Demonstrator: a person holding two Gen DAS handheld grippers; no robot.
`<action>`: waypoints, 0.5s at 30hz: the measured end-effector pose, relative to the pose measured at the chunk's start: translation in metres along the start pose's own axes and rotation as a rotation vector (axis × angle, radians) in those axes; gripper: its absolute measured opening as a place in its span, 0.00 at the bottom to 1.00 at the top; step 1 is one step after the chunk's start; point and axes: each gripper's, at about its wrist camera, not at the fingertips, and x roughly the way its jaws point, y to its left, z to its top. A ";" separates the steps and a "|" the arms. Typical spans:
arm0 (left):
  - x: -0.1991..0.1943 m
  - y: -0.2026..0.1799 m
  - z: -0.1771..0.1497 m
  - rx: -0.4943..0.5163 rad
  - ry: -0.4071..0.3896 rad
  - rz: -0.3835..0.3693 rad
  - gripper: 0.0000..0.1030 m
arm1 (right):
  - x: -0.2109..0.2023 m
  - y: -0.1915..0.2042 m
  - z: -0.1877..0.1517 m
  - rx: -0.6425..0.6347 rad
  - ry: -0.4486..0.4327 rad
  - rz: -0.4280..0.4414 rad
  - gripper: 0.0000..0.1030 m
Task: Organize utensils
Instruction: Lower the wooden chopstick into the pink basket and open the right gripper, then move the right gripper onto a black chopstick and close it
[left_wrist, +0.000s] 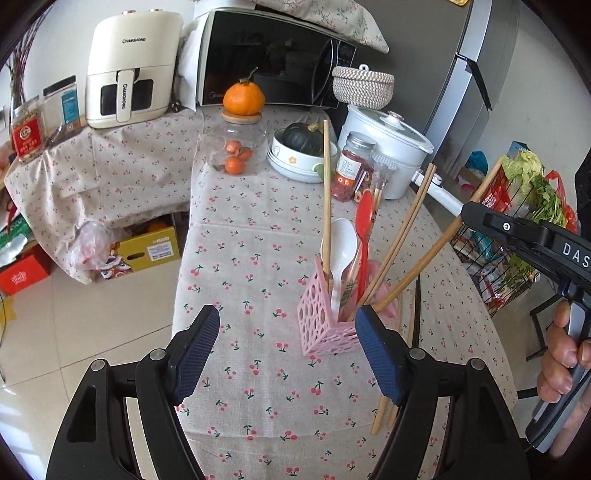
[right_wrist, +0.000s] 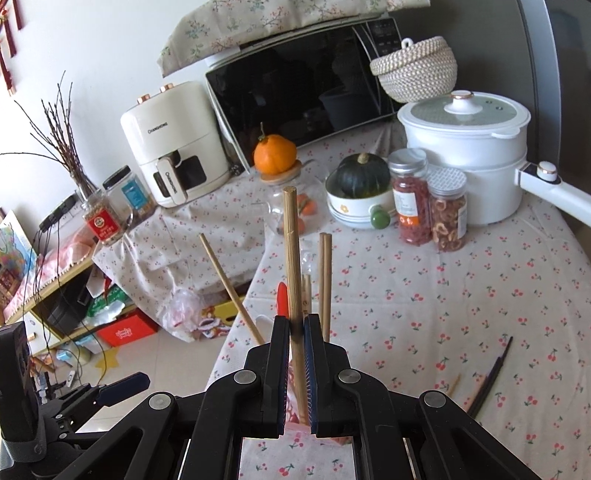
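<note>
**Chopstick pinched above the pink holder**

Cherry-print cloth covers the table (left_wrist: 258, 229), with an air fryer (left_wrist: 129, 70), a microwave (left_wrist: 273, 59), a white pot (right_wrist: 465, 155) and jars along the back edge.

A pink holder (left_wrist: 325, 325) with round holes stands on the cloth near the front edge. A white spoon (left_wrist: 343, 254), a red spoon (left_wrist: 364, 229) and several wooden chopsticks stand in it, fanning outward.

The left gripper (left_wrist: 288, 354) points down at the cloth, jaws wide apart with nothing between them. Its right finger (left_wrist: 380, 358) sits just beside the holder's near corner; contact cannot be told. Its left finger hangs over bare cloth.

The right gripper (right_wrist: 295, 347) points down and forward, jaws nearly together and clamped on one chopstick (right_wrist: 293, 258). The stick rises upright past the fingertips and runs down between the pads toward the holder below. The left view shows this gripper coming in from the right, with the person's hand (left_wrist: 565, 362) wrapped round its grip and the stick slanting from its tip down to the holder.

Loose wooden chopsticks (left_wrist: 386, 413) lie flat on the cloth beside the holder, partly hidden by the left gripper. A dark pair (right_wrist: 491, 373) lies farther right on the cloth.
</note>
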 end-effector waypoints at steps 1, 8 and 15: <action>0.000 0.000 0.000 -0.001 0.004 -0.006 0.76 | 0.003 0.001 0.000 0.006 0.004 0.001 0.09; 0.000 -0.010 -0.006 0.023 0.027 -0.028 0.80 | -0.005 -0.010 0.006 0.079 -0.049 0.023 0.55; 0.012 -0.025 -0.021 0.026 0.096 -0.075 0.83 | -0.037 -0.038 0.007 0.080 -0.115 -0.052 0.78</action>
